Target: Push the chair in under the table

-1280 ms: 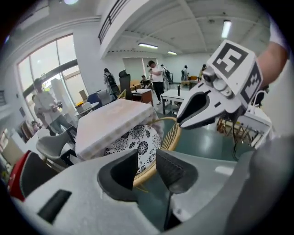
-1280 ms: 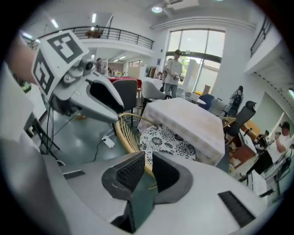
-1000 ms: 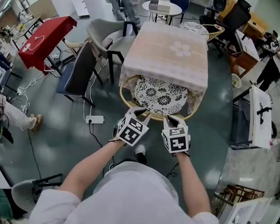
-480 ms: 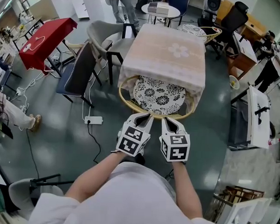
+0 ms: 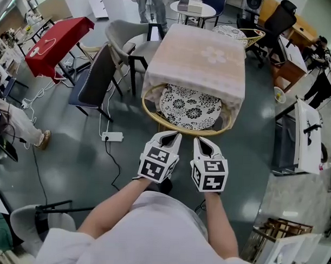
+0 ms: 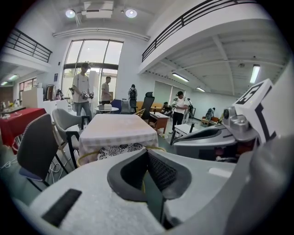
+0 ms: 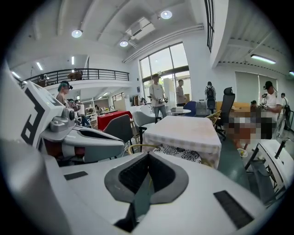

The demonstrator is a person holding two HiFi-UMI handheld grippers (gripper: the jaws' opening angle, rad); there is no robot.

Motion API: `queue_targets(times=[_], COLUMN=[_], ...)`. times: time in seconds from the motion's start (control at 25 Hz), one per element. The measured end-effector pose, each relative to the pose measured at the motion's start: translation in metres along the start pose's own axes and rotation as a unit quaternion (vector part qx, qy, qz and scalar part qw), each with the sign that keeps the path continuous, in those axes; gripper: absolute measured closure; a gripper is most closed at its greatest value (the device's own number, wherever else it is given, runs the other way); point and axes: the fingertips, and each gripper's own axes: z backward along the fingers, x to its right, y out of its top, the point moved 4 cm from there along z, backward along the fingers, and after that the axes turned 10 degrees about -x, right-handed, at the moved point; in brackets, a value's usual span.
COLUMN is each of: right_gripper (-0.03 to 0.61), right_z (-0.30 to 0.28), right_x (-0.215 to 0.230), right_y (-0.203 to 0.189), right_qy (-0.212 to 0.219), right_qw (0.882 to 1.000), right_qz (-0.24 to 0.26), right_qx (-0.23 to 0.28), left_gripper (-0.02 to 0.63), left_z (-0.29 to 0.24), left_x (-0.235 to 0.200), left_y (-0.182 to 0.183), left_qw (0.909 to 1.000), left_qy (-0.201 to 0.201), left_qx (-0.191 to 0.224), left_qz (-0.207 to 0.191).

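A rattan chair (image 5: 153, 115) with a black-and-white flowered cushion (image 5: 189, 107) stands partly under the table (image 5: 198, 54), which wears a pale pink cloth. The chair's near rim sticks out towards me. Both grippers hang side by side just short of that rim, touching nothing. My left gripper (image 5: 173, 136) is shut and empty, and so is my right gripper (image 5: 201, 141). The left gripper view shows its closed jaws (image 6: 146, 155) aimed at the table (image 6: 117, 129) and cushion (image 6: 120, 149). In the right gripper view the shut jaws (image 7: 148, 158) face the same table (image 7: 183, 131).
A dark chair (image 5: 94, 77) and a light grey chair (image 5: 124, 36) stand left of the table, with a red-covered table (image 5: 55, 38) beyond. A power strip (image 5: 112, 136) and cable lie on the floor at left. A white stand (image 5: 309, 134) is at right. People stand far back.
Both grippers have drawn back from the chair's near rim towards me and risen a little. Their jaws, open before, have closed on nothing.
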Motion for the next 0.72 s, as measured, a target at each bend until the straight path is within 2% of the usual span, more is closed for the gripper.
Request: queue_targets(times=[0.72], right_gripper=[0.575], right_z=[0.0033], right_x=[0.0015], right_y=[-0.0022], right_qy=[-0.002], right_qw=[1.0], right_qz=[-0.001], right_qx=[-0.003], left_gripper=[0.609], left_z=[0.0008], left_x=[0.003], left_y=[-0.0014], left_qw=[1.0], left_qy=[0.002], left_qx=[-0.007], left_qz=[-0.001])
